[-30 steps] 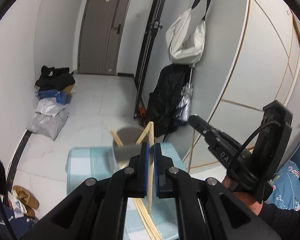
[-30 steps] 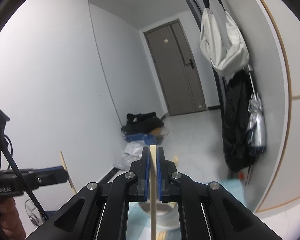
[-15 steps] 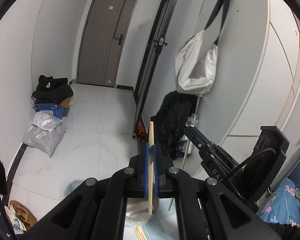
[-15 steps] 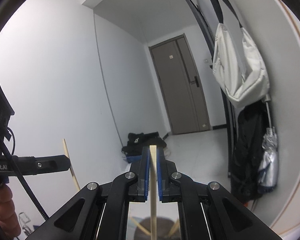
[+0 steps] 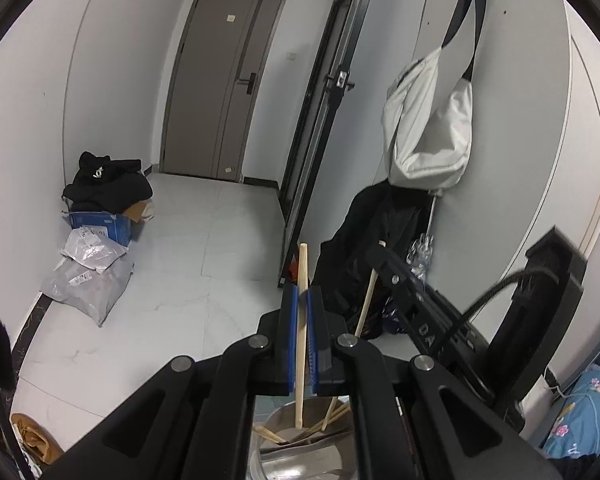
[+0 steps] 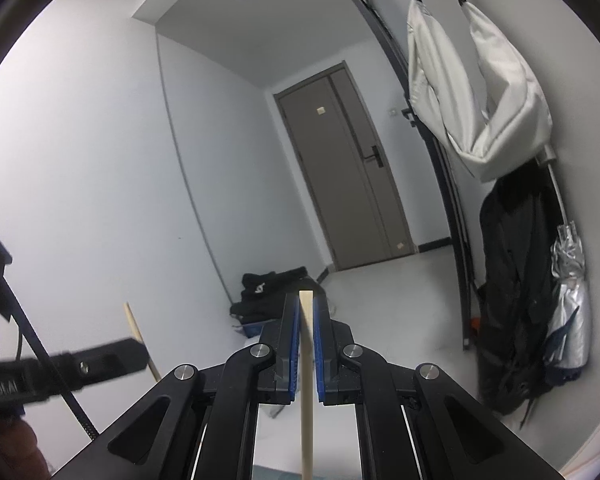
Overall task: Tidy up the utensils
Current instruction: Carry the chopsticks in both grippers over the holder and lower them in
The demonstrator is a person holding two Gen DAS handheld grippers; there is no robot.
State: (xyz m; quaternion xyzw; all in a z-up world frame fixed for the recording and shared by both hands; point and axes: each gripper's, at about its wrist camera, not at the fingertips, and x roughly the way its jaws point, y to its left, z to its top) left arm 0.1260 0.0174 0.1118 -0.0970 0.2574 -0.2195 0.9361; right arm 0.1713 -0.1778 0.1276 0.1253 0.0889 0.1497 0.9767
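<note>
Each black two-finger gripper, left [image 5: 299, 300] and right [image 6: 306, 312], pinches one pale wooden chopstick [image 5: 301, 320] upright; the left's tip hangs over the round steel holder [image 5: 300, 452], presumably for dropping in.

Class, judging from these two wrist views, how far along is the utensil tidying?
Done: several chopsticks already stand in the metal cup. In hand: each gripper, left and right, is shut on one chopstick; the left's hangs over the cup. Left: dropping both in. Any others still lying loose are out of view.

Both grippers' jaws clamped shut
</note>
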